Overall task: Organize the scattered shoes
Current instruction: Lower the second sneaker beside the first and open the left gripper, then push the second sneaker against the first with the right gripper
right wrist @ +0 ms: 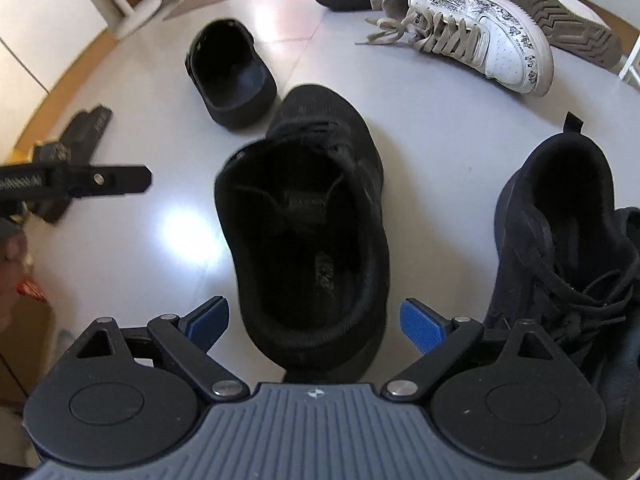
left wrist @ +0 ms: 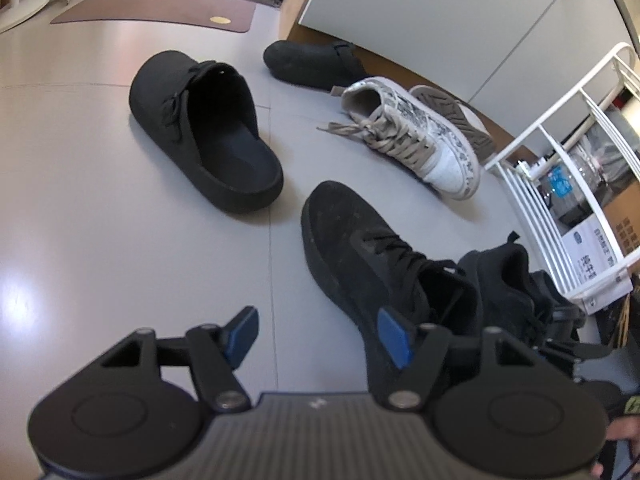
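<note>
A: Shoes, left wrist view first — where?
B: All on grey floor. Black clog upper left, 2nd black clog by the cabinet, white patterned sneaker beside an overturned sneaker, sole up. Black sneaker nearest, w/ another black sneaker right of it, near white wire rack.
A: Left tool?
B: Left tool released, nothing betw. blue pads; right pad overlaps black sneaker in view, contact unclear.
A: Right wrist view?
B: Right tool spread wide, heel of black sneaker betw. pads, pads not pressing. Left tool at left edge. 2nd black sneaker right, clog beyond.
</note>
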Tool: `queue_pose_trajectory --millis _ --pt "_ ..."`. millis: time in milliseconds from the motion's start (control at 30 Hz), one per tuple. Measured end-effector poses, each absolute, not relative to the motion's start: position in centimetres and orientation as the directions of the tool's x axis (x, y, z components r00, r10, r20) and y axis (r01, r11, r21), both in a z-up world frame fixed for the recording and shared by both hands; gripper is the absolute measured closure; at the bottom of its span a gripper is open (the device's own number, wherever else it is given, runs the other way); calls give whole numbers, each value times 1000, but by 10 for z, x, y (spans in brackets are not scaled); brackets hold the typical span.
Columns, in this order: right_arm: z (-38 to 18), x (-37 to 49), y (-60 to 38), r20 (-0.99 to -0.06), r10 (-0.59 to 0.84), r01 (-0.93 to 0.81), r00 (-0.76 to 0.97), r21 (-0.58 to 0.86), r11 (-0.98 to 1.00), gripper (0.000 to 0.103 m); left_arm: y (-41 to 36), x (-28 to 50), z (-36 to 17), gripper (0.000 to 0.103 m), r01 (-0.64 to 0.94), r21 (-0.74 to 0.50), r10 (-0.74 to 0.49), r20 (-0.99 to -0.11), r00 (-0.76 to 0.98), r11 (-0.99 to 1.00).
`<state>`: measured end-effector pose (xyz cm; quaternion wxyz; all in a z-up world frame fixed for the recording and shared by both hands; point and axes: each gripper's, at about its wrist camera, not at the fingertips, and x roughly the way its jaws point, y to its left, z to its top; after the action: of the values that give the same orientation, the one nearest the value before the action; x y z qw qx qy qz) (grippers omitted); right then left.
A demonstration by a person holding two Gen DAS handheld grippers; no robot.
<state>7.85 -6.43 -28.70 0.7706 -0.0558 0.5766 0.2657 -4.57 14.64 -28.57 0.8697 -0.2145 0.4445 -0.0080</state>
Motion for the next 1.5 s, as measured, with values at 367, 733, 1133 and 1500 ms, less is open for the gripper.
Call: queue_pose_trajectory --millis 367,733,1133,1500 --pt "-282 74 -67 -904 365 -529 225 201 824 27 141 -47 -290 35 -173 -396 -226 -772 594 902" --pt "-278 89 -83 -900 330 -520 286 144 842 35 130 -45 -296 35 -168 -393 -234 -785 574 904" --pt "-271 97 -96 -883 280 -433 377 99 896 51 126 -45 -299 35 -160 -393 -240 -784 573 905" --pt "-236 99 -107 -775 452 -385 442 291 876 45 125 -45 -300 35 -176 -378 -221 -795 566 909"
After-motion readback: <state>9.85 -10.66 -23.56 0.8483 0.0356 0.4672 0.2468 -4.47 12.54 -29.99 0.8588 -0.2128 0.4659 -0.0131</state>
